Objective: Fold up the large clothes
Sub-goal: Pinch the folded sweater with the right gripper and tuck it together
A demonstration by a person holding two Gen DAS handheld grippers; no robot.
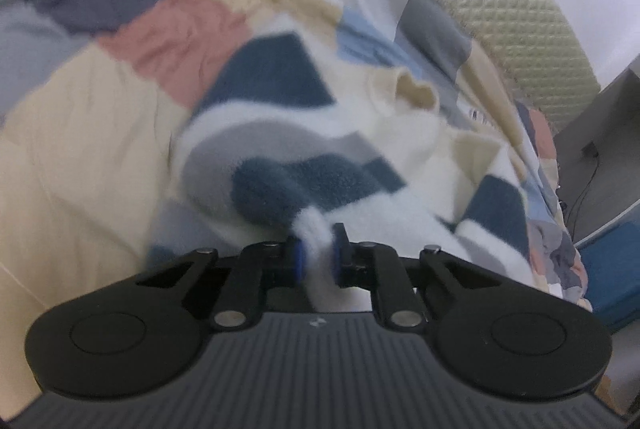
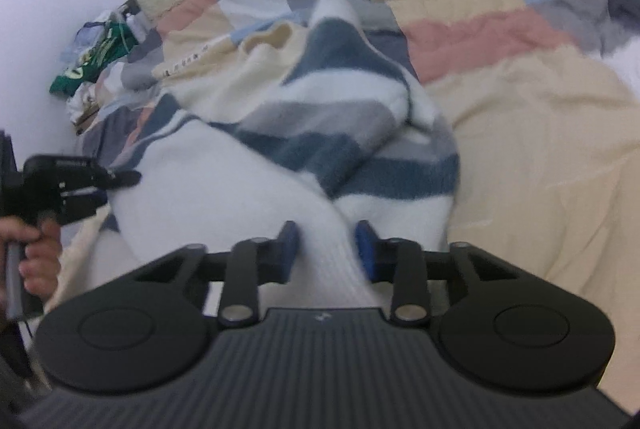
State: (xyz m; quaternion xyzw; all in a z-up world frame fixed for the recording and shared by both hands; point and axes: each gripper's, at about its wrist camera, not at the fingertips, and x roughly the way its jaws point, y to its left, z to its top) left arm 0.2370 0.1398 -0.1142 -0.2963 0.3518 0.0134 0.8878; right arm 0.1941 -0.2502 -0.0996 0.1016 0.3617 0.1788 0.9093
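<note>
A large fleece sweater (image 1: 304,133) with white, grey and dark blue blocks and a cream collar lies crumpled on a patchwork bedspread (image 1: 80,133). My left gripper (image 1: 318,249) is shut on a bunched white edge of the sweater, blue pads pressing into the fabric. In the right wrist view the sweater (image 2: 288,133) spreads ahead, and my right gripper (image 2: 327,241) is shut on a thick white fold of it. The left gripper (image 2: 120,178), held by a hand (image 2: 36,253), also shows at the left edge there, its tip against the sweater's side.
The bedspread (image 2: 540,157) of cream, pink, grey and blue patches covers the bed. A cream quilted headboard (image 1: 500,1) stands behind. Green and white clutter (image 2: 96,61) lies by the wall. A grey desk (image 1: 600,133) and blue box (image 1: 612,269) stand beside the bed.
</note>
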